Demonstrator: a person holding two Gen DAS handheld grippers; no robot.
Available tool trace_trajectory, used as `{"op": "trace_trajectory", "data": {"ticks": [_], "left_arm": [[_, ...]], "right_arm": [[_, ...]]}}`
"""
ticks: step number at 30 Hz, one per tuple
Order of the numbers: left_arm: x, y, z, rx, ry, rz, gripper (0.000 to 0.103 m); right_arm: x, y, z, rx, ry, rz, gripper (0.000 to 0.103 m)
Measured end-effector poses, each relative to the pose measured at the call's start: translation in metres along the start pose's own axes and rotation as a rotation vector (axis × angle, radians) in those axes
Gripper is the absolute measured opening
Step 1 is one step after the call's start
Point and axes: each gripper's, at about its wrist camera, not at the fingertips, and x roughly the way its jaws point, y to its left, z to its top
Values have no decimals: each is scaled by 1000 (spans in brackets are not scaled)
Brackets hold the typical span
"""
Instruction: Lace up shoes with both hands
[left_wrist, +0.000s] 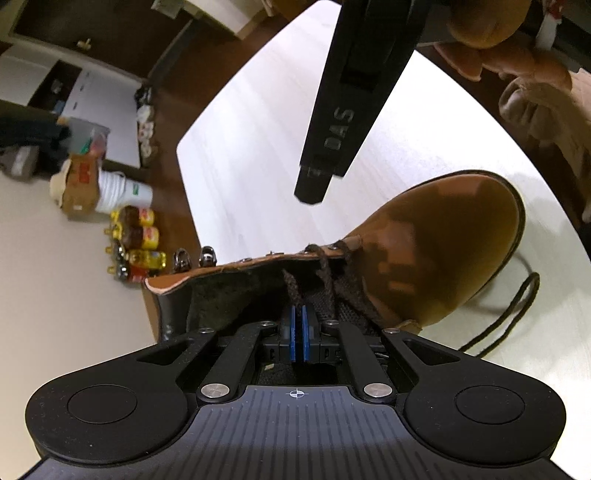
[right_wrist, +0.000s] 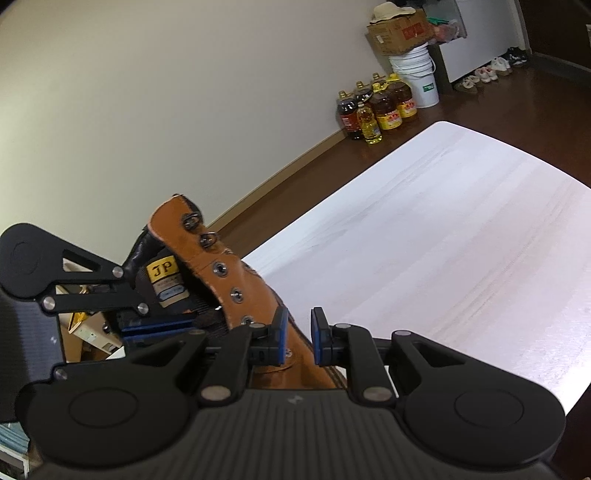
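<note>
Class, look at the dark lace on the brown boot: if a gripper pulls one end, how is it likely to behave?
The lace will probably be floppy: its free end lies in a loose loop on the table. It looks braided, so likely not slippery between the left gripper pads. Pulling may drag the boot, though it looks fairly heavy.

a home room — oil bottles (right_wrist: 380, 110), bucket (right_wrist: 419, 79), shoes (right_wrist: 487, 72) along the wall
</note>
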Motion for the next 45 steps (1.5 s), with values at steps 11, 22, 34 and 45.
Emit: {"op": "trace_trajectory", "data": {"ticks": [11, 22, 34, 45], "left_arm": [[11, 22, 9, -150, -7, -19, 4], [7, 20, 10, -181, -16, -3, 4], [-41, 38, -16, -455, -97, 3, 9], [-85, 16, -81, -747, 50, 53, 10]], "right_arm": [[5, -19, 8, 182, 13, 172, 16], [37, -58, -2, 622, 44, 428, 17], [-19, -77, 28, 327, -121, 84, 3], [-65, -120, 63, -84, -172, -517, 3]]}}
